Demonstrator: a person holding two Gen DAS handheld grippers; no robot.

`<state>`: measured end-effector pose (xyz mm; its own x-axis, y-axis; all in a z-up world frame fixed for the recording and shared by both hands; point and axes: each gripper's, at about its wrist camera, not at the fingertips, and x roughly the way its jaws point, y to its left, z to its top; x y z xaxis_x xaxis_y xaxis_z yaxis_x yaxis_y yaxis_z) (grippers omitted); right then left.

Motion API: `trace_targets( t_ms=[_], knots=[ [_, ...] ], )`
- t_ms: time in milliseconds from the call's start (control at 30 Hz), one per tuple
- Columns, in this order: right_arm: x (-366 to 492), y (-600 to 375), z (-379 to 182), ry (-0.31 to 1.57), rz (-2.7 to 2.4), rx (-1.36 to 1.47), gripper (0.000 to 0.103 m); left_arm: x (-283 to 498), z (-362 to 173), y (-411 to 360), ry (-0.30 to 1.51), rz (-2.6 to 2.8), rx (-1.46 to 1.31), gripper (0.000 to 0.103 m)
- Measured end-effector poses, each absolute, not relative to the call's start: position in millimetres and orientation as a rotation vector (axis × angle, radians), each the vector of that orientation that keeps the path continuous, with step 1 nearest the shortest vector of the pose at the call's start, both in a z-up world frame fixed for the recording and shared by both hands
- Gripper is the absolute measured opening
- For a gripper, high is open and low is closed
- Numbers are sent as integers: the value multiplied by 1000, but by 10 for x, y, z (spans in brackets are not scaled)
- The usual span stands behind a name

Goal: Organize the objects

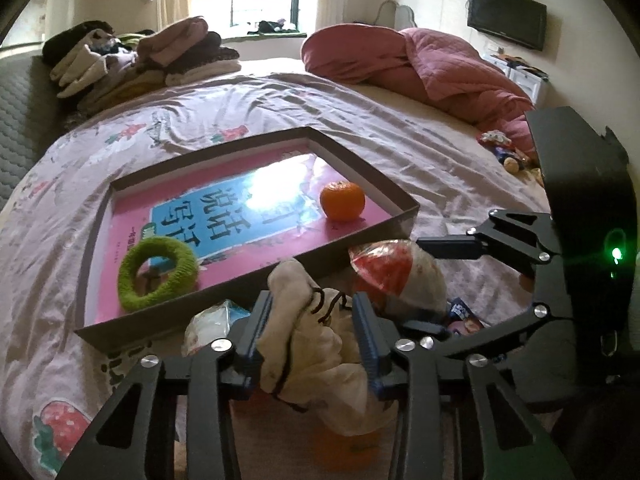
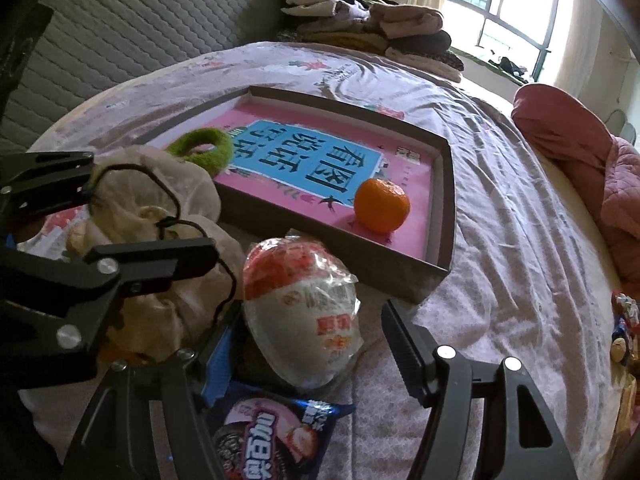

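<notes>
A shallow brown box (image 1: 100, 196) (image 2: 440, 268) lies on the bed, holding a pink book (image 1: 192, 184) (image 2: 416, 184), an orange (image 1: 342, 201) (image 2: 381, 205) and a green knitted ring (image 1: 158, 272) (image 2: 202, 148). My left gripper (image 1: 312, 314) is shut on a cream drawstring pouch (image 1: 316, 344) (image 2: 160, 200), just in front of the box's near wall. My right gripper (image 2: 312, 322) is open around a wrapped red-and-white bun packet (image 2: 300, 312) (image 1: 390, 266). A strawberry snack pack (image 2: 268, 436) lies under it.
Folded clothes (image 1: 136, 60) (image 2: 360, 20) are piled at the bed's far side. A pink quilt (image 1: 420, 64) (image 2: 580, 148) is heaped by the wall. Small snacks (image 1: 504, 152) (image 2: 624, 328) lie at the bed's edge. A white packet (image 1: 212, 324) lies by the box.
</notes>
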<state>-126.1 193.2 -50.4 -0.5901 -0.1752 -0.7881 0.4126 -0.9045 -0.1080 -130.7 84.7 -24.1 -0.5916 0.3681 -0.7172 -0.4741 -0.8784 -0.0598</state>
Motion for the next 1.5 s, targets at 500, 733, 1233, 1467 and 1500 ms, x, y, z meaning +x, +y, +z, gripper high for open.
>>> trace_targets(
  t_ms=[500, 733, 1233, 1467, 1500],
  knots=[
    [-1263, 1984, -456, 337, -2504, 1185, 55, -1316, -262, 819, 147, 2423, -1083, 18],
    [-1254, 2002, -382, 314, -2515, 1154, 54, -1294, -195, 779, 118, 2432, -1066, 18],
    [-1233, 2103, -205, 205, -2560, 1072, 53, -1267, 69, 584, 41, 2480, -991, 18],
    [-1203, 2133, -101, 164, -2580, 1006, 53, -1236, 197, 482, -7, 2506, -955, 18],
    [-1197, 2131, -91, 165, -2581, 999, 53, -1235, 221, 469, -12, 2510, -948, 18]
  ],
)
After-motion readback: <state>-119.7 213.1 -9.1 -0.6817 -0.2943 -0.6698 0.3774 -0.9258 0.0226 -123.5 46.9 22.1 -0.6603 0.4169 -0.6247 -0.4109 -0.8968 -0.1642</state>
